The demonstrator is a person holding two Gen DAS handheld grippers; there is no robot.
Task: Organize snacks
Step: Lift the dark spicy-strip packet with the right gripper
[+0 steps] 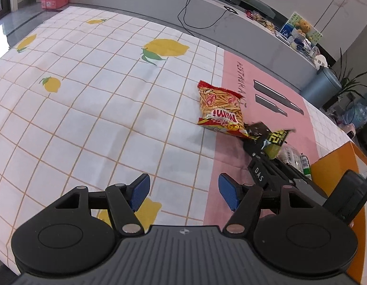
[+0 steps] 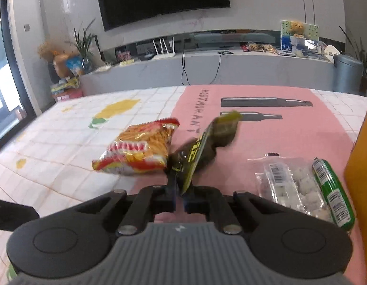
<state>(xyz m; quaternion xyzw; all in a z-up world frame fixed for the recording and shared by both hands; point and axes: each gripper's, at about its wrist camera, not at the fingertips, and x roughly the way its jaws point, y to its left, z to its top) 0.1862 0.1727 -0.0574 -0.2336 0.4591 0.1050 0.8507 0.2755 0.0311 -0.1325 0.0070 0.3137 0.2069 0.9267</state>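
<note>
The right gripper (image 2: 180, 196) is clenched on the near edge of the dark packet (image 2: 204, 147), which rises up and away from the pads, beside the red bag (image 2: 138, 153). The left gripper (image 1: 183, 191) hangs released over bare cloth, the bag far-right of it (so the right hand is nearer). Only the right view fully shows the clear pack (image 2: 290, 185) and green tube (image 2: 332, 192), near right by the orange box (image 2: 359, 166).

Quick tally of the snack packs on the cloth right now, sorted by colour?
Red and orange: 1, the noodle-snack bag
Dark with yellow print: 1, the pouch pinched in the right gripper
Clear: 1, the packet of white cubes
Green: 1, the sausage stick
Total: 4
</note>
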